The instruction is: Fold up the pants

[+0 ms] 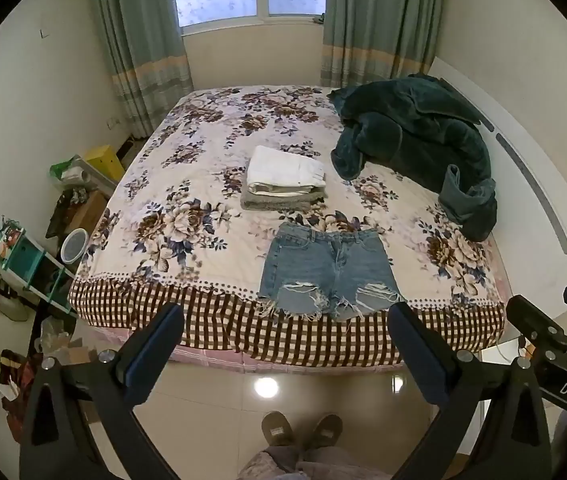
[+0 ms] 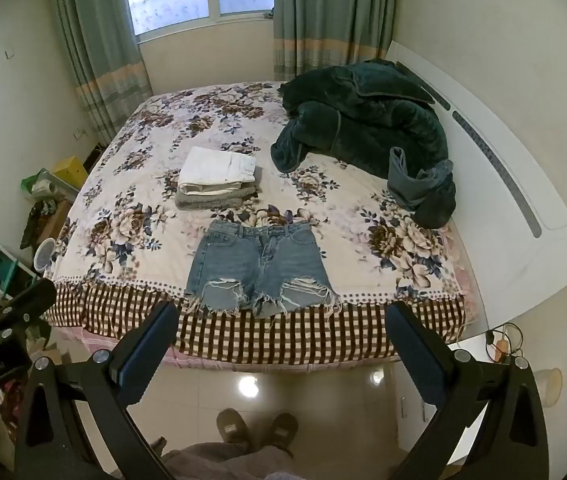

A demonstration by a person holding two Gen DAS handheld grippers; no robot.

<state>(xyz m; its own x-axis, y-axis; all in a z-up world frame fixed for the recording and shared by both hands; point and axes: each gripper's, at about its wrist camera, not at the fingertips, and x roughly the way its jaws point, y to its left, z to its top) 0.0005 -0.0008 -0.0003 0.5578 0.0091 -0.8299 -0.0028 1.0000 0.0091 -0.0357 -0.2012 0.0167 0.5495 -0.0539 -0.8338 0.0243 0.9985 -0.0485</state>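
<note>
A pair of blue denim shorts with frayed hems lies flat and unfolded at the near edge of the bed, waistband away from me; it also shows in the right wrist view. My left gripper is open and empty, held back from the bed above the floor. My right gripper is open and empty, likewise short of the bed edge. Behind the shorts sits a stack of folded clothes, white on top, grey beneath, also in the right wrist view.
The bed has a floral sheet with a checked border. A dark green blanket is heaped at the right by the white headboard. Clutter and a teal shelf stand on the left floor. My slippered feet are on the tiles.
</note>
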